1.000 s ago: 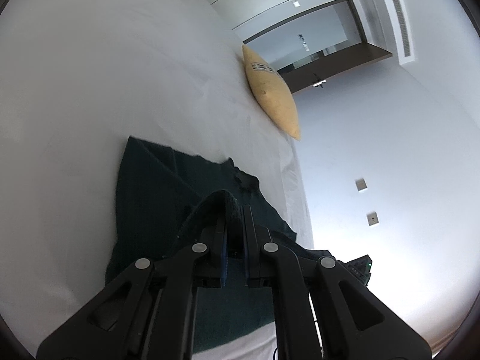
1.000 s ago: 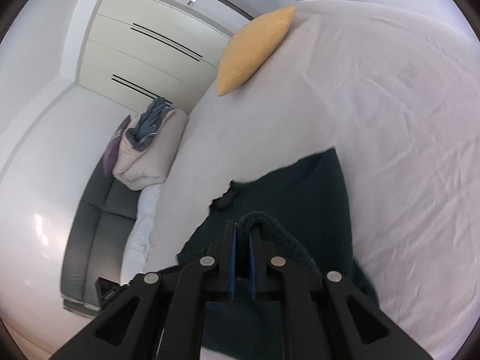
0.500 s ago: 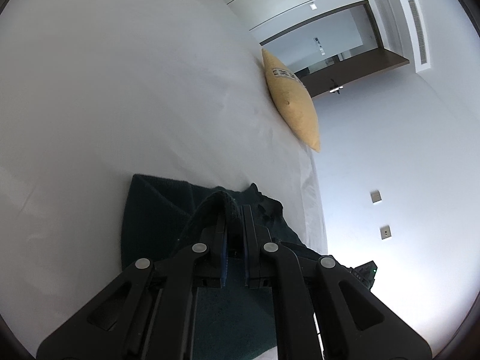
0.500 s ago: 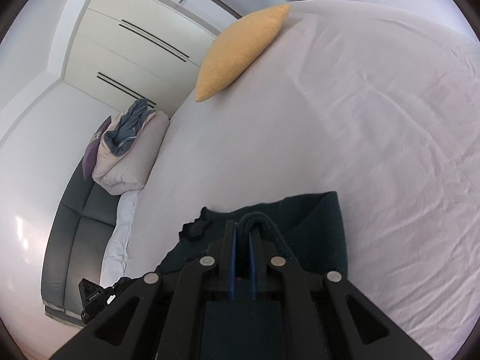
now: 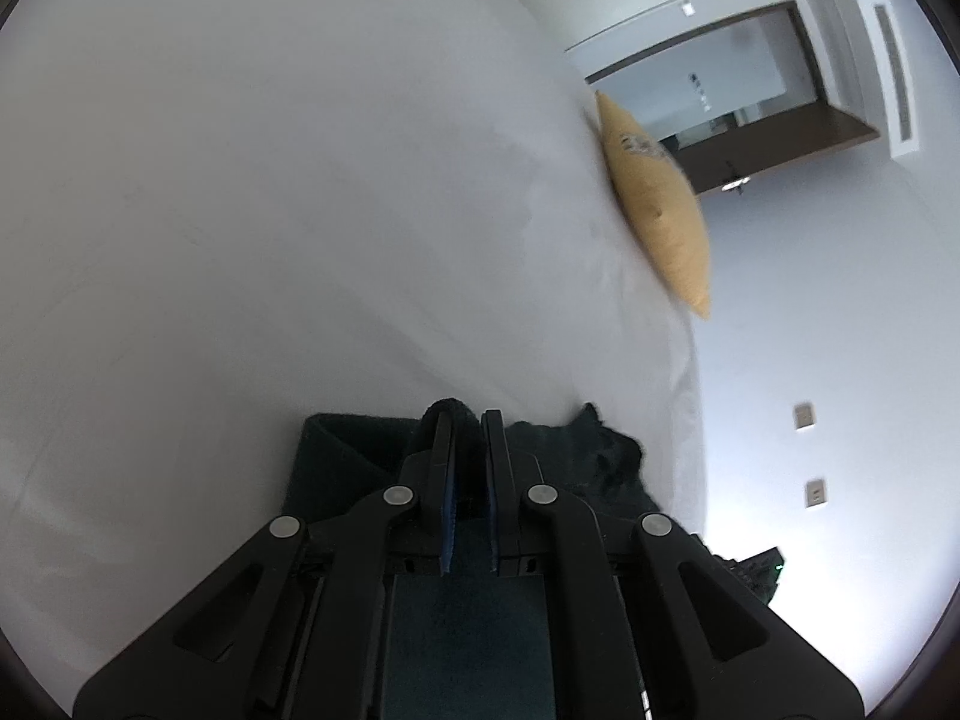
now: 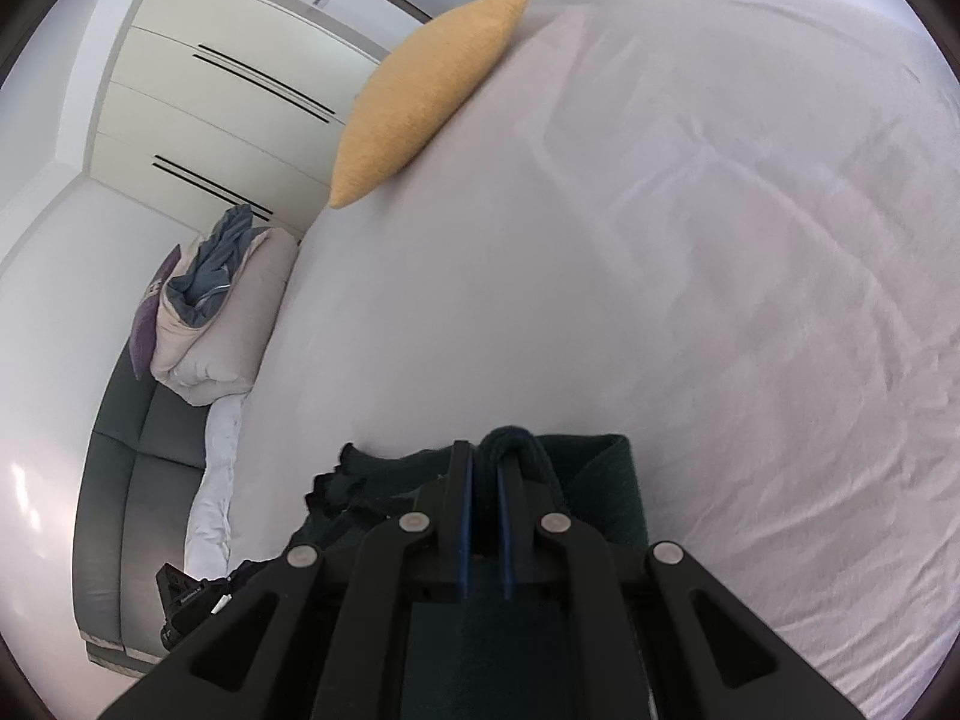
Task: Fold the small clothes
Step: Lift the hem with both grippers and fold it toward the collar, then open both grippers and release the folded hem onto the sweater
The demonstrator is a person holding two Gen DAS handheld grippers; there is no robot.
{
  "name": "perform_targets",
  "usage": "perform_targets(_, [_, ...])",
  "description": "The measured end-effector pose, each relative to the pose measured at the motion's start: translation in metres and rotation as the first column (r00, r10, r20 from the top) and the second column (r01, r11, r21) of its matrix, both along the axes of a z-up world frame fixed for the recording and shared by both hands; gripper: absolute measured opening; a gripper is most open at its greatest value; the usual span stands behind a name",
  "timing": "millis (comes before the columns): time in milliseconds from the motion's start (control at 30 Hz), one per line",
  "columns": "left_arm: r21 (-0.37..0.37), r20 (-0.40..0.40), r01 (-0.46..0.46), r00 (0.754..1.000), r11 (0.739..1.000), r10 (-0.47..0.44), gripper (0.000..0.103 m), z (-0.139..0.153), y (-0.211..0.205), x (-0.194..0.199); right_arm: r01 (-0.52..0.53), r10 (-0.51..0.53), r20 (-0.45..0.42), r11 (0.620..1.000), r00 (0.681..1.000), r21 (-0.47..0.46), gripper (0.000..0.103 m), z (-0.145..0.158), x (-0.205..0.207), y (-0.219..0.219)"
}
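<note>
Cataloguing, left wrist view:
Left gripper (image 5: 467, 420): black, two-fingered, blue pads; jaws nearly together, clamped on a rolled hem of the dark green garment (image 5: 336, 456).
Garment position: spread on the white bed sheet (image 5: 240, 210) under and just beyond the fingers; folded corner at left, crumpled edge at right near the side of the bed.
Yellow cushion (image 5: 657, 204): on the far edge of the bed, well apart from the garment; small printed label on its face.
Background: doorway (image 5: 738, 96) with dark frame, white wall, two wall plates (image 5: 804, 417).

Right wrist view:
Right gripper (image 6: 487, 450): same build; jaws nearly together, pinching a thick fold of the dark green garment (image 6: 606, 480) that loops over the fingertips.
Garment position: flat on the sheet at the fingers, ragged edge toward the left.
Yellow cushion (image 6: 426, 96): far end of the bed.
Grey sofa (image 6: 120, 480): beside the bed, at left, bearing a heap of bedding and clothes (image 6: 210, 300).
Wardrobe doors (image 6: 198, 90): pale, behind the sofa.
</note>
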State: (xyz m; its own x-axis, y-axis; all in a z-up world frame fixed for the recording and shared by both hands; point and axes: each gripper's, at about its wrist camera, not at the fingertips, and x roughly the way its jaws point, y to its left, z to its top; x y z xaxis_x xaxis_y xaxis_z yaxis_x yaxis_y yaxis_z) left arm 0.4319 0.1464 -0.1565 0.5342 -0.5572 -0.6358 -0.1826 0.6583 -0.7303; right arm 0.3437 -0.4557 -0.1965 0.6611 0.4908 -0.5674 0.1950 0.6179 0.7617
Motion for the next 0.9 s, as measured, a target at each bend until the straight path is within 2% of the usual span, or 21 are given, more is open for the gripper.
perform_targets(200, [-0.027,-0.023,-0.030,0.999,0.999,0.029,0.011,-0.017,0.008,0.013,0.001,-0.002,0.010,1.000,1.000,0.008,0.011,-0.003,0.002,0.000])
perform_targets(300, [-0.029,-0.027,-0.045,0.999,0.999,0.044,0.028,-0.019,0.015,0.017,0.012,-0.012,0.006,1.000,1.000,0.019,0.011,-0.005,0.004,0.000])
perform_targets(367, [-0.032,-0.017,-0.058,0.998,0.998,0.057,0.046,-0.017,0.019,0.019,0.014,-0.015,0.010,1.000,1.000,0.027,0.011,-0.004,0.006,0.002])
perform_targets(433, [-0.052,0.001,-0.085,0.996,0.995,0.086,0.047,-0.016,0.025,0.020,0.008,-0.009,0.016,1.000,1.000,0.026,0.016,-0.002,0.008,0.003])
perform_targets(467, [-0.055,-0.001,-0.092,0.996,0.994,0.093,0.047,-0.014,0.028,0.020,0.007,-0.007,0.021,1.000,1.000,0.030,0.025,-0.001,0.009,0.003])
perform_targets(500, [-0.059,0.000,-0.101,0.995,0.993,0.101,0.048,-0.014,0.031,0.021,0.016,-0.017,0.033,0.999,0.999,0.036,0.044,0.002,0.008,0.003])
perform_targets(533, [-0.061,0.002,-0.109,0.994,0.992,0.109,0.049,-0.013,0.034,0.021,0.029,-0.030,0.042,0.999,0.999,0.040,0.054,0.004,0.007,0.001])
perform_targets(567, [-0.061,0.004,-0.116,0.993,0.991,0.117,0.049,-0.012,0.036,0.020,0.065,-0.069,0.064,0.996,0.996,0.057,0.071,0.009,0.004,-0.003])
perform_targets(600, [-0.064,0.007,-0.123,0.992,0.990,0.124,0.049,-0.011,0.039,0.020,0.094,-0.098,0.079,0.994,0.992,0.062,0.079,0.013,0.002,-0.007])
perform_targets(667, [-0.074,0.017,-0.135,0.990,0.988,0.137,0.049,-0.006,0.041,0.018,0.115,-0.120,0.091,0.992,0.989,0.061,0.080,0.019,-0.002,-0.013])
perform_targets(767, [-0.074,0.058,-0.127,0.990,0.989,0.131,0.049,0.010,0.033,0.017,0.096,-0.098,0.114,0.995,0.989,0.027,0.079,0.034,-0.009,-0.013])
perform_targets(900, [-0.018,0.117,-0.011,0.993,1.000,0.013,0.049,0.032,-0.013,0.017,-0.017,0.017,0.147,1.000,0.989,-0.005,0.079,0.050,-0.018,0.016])
